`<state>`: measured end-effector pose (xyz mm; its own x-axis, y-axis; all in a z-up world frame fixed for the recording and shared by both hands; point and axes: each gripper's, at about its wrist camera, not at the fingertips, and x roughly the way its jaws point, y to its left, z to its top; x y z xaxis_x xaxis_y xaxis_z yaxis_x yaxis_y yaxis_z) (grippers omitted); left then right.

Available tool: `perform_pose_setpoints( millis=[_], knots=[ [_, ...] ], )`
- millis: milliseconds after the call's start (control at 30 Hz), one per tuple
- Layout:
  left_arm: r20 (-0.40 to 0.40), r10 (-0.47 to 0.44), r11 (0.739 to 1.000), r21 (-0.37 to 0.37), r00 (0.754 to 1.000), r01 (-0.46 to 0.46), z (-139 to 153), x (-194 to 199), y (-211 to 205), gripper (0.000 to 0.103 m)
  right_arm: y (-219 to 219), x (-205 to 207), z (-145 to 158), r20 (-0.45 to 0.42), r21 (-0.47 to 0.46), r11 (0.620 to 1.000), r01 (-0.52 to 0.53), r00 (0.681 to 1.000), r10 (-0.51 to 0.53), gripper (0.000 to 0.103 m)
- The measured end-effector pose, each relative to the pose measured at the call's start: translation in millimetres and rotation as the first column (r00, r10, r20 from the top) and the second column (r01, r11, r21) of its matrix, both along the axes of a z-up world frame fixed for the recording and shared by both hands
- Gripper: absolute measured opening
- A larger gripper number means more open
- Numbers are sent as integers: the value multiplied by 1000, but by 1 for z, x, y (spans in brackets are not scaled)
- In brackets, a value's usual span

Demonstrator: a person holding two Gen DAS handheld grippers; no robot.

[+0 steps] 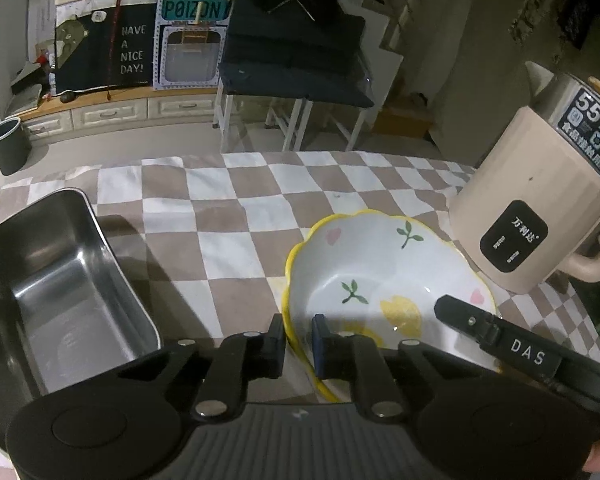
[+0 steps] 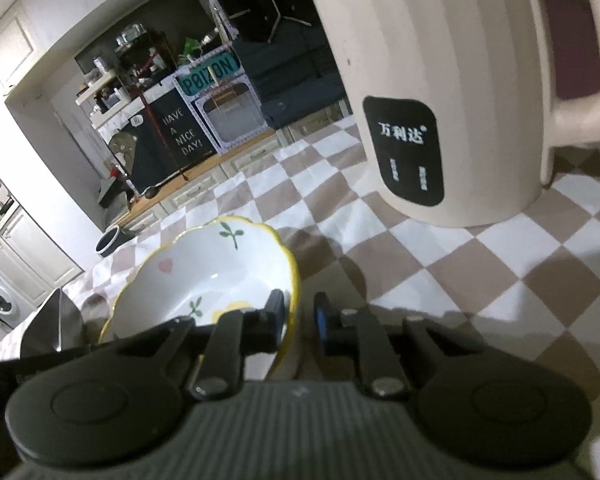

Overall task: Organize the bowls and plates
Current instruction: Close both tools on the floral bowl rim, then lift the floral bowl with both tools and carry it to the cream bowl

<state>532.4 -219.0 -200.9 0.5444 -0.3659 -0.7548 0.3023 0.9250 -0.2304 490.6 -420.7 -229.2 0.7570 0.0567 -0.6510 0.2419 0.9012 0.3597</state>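
Checkered cloth [image 1: 236, 216] in brown and white covers the table, and behind it a dim room shows a cabinet with a "HAVE A NICE DAY!" sign [image 1: 132, 50] and a grey bin [image 1: 6, 144] on the floor at 10 o'clock.

In the left wrist view the bowl [image 1: 380, 272], white with a scalloped yellow rim, sits at centre right. The left gripper [image 1: 298, 340] straddles its near-left rim: 1 finger outside, 1 inside, the jaws narrowly apart around the wall; whether the pads press it I cannot tell. The right gripper [image 2: 298, 320] takes the opposite rim the same way, and its black finger reaches into the bowl at 4 o'clock in the left view. Its grip is equally unclear.

A steel tray [image 1: 60, 288] stands at 9 o'clock, its near corner just beside the left gripper, with a strip of bare cloth between tray and bowl. A beige kettle [image 1: 540, 208] stands at 2 o'clock, near the bowl's far-right rim but apart from it. Open cloth runs from 11 to 1 o'clock up to the table's far edge.
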Motion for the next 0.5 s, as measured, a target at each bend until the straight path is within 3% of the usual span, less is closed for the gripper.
perform_pose_setpoints(
  millis=[167,300,500],
  knots=[
    [-3,7,1000,23,1000,-7,2,-1,-5,14,-1,-7,7,-17,8,1000,13,1000,-13,12],
    [2,11,1000,8,1000,-11,2,-7,-2,14,8,-7,12,-18,-73,997,-4,1000,3,12],
    [50,22,1000,-8,999,-21,20,-22,3,14,6,-14,26,17,-72,997,-17,1000,19,12]
  ],
)
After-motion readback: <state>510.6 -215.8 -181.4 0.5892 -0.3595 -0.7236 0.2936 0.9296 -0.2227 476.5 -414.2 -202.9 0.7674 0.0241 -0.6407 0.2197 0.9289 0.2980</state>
